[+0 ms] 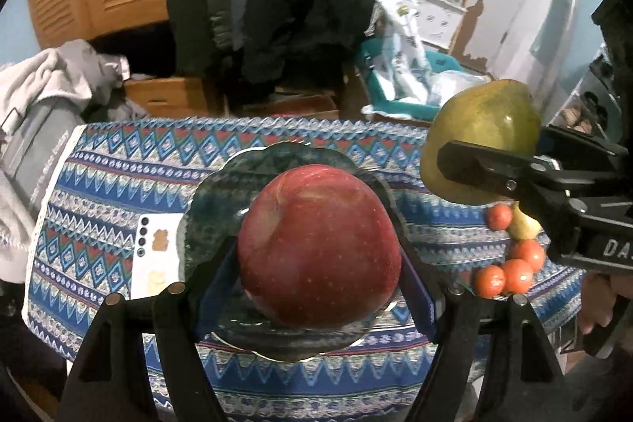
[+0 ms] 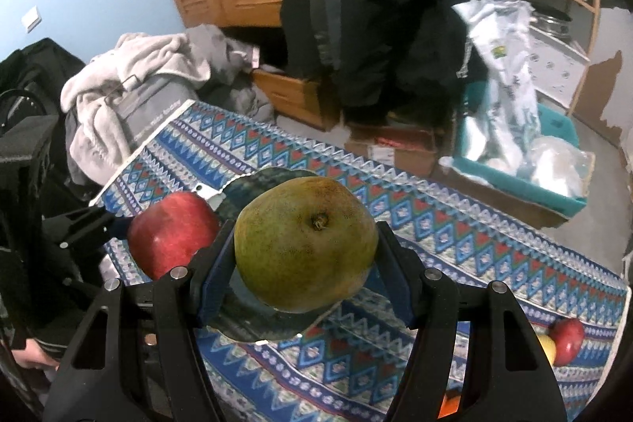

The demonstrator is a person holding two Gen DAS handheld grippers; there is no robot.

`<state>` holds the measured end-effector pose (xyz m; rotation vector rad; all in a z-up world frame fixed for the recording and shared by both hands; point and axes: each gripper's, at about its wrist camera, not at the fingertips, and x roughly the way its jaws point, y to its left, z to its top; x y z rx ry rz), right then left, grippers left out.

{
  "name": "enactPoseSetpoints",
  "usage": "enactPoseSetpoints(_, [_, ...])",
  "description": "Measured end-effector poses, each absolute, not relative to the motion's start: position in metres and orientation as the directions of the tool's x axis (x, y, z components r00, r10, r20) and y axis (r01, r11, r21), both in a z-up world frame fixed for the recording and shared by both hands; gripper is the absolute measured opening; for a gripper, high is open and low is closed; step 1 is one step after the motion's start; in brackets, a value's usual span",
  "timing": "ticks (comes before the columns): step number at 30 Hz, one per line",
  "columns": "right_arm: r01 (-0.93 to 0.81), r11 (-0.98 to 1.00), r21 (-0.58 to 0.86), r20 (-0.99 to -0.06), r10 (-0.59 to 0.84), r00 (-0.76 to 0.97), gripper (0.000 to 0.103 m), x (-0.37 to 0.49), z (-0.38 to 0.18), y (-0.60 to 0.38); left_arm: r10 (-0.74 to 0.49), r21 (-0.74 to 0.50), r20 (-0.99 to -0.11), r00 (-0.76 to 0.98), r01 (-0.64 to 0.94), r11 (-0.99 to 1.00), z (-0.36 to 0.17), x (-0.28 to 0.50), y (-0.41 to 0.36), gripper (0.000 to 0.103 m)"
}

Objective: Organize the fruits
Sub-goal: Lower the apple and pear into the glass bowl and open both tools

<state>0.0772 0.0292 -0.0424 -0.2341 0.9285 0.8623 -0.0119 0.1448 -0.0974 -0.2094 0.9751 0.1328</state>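
My left gripper (image 1: pixel 318 256) is shut on a big red apple (image 1: pixel 316 244) and holds it over a dark green scalloped plate (image 1: pixel 213 208) on the patterned tablecloth. My right gripper (image 2: pixel 306 263) is shut on a green-brown pear (image 2: pixel 304 244) and holds it above the same plate (image 2: pixel 253 184). In the left wrist view the pear (image 1: pixel 482 145) and the right gripper hang at the right, beside the plate. In the right wrist view the apple (image 2: pixel 170 232) sits at the left in the left gripper.
Several small orange-red fruits (image 1: pixel 514 263) and a yellow fruit (image 1: pixel 522 224) lie on the cloth right of the plate. A white phone (image 1: pixel 156 252) lies left of the plate. A red fruit (image 2: pixel 567 339) lies near the cloth's right edge. Clothes, boxes and a teal bin (image 2: pixel 554 180) stand behind the table.
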Motion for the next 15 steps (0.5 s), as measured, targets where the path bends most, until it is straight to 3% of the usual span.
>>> enactPoseSetpoints(15, [-0.748,0.633,0.202,-0.875,0.46,0.152,0.067,0.084,-0.119,0.07,0.025,-0.095,-0.931,0.365,-0.309,0.946,-0.175,-0.003,0.18,0.078])
